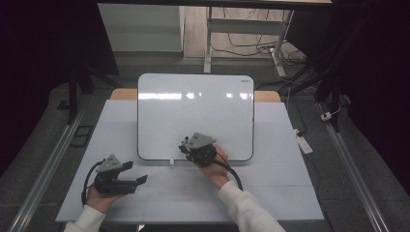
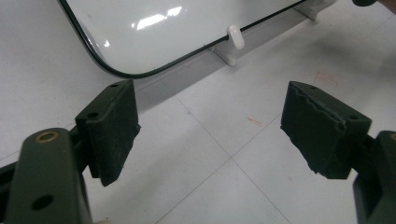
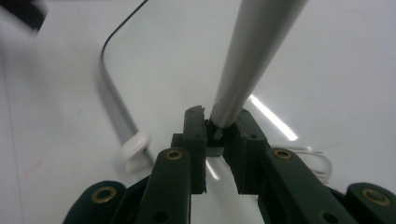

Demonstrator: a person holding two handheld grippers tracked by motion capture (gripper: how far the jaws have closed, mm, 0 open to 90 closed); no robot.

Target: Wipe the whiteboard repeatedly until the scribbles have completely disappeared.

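Biggest thing out here is the whiteboard [image 1: 195, 116], lying flat on the tabletop [image 1: 121, 193] straight ahead of both tongs. It looks stiff, glossy and slick, a surface any tip should glide over, and best left where it lies. The right tongs [image 1: 186, 146] hang over its near edge, clenched on a slim grey marker [image 3: 252, 60], gripped at its very end so the barrel runs out well beyond the pads. The marker looks light and rigid, smooth and round, so it could twist in the pinch; a hold further up the barrel would likely steady it. The left tongs [image 2: 210, 135] sit released, pads wide apart over bare tabletop, the board's rounded corner just ahead of them. A small white clip [image 2: 235, 36] sits on the board's near rim. The marker's tip is cut off by the top of the right gripper view, so capped or bare, touching the board or not, I can't tell.
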